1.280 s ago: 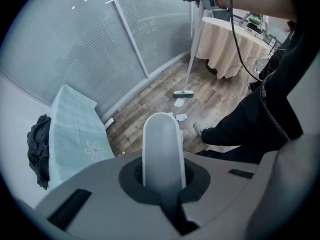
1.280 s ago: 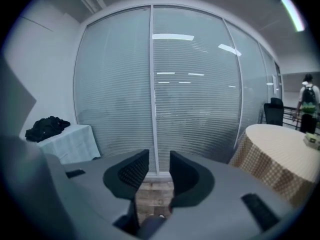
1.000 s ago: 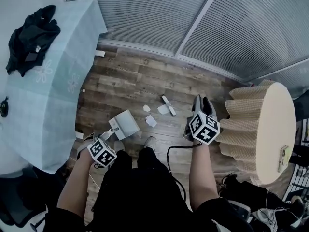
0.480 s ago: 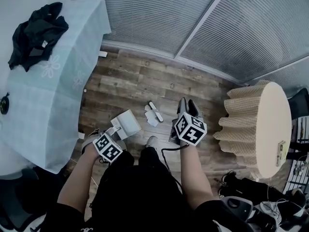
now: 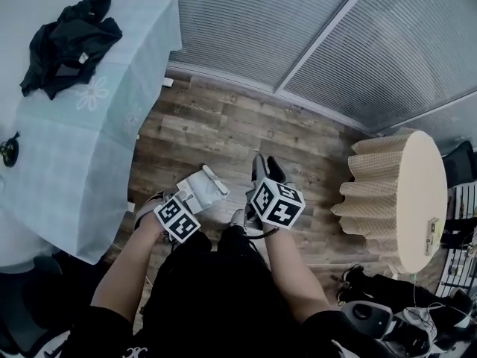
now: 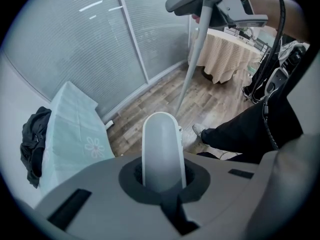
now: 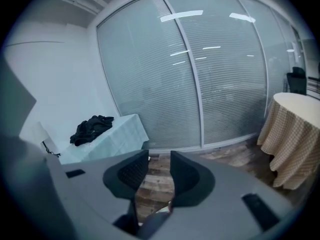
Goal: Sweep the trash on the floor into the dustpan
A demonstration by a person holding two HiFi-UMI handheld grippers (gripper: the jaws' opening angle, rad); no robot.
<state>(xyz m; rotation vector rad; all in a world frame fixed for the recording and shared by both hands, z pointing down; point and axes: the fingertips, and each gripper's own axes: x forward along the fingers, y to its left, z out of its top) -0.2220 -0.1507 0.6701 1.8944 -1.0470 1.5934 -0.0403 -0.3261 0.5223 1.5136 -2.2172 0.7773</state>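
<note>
A pale grey dustpan (image 5: 200, 191) rests on the wooden floor in front of the person's feet. My left gripper (image 5: 181, 209) is shut on its rounded handle (image 6: 161, 144), which stands up between the jaws. My right gripper (image 5: 264, 171) is shut on the thin grey broom handle (image 6: 192, 54), which slants down to the floor. The small white broom head (image 5: 216, 180) lies at the dustpan's mouth. In the right gripper view the handle (image 7: 150, 226) shows only low between the dark pads (image 7: 131, 176). No separate paper scraps can be made out on the floor.
A table with a pale blue cloth (image 5: 89, 125) stands at the left with a black garment (image 5: 71, 43) on it. A round table with a beige pleated cloth (image 5: 402, 200) stands at the right. A glass wall with blinds (image 5: 298, 21) lies behind. The person's shoe (image 5: 237, 218) is beside the dustpan.
My right gripper has swept the broom head leftward across the floor to the dustpan's mouth. The white scraps that lay beside it are no longer seen apart. The left gripper kept hold of the dustpan.
</note>
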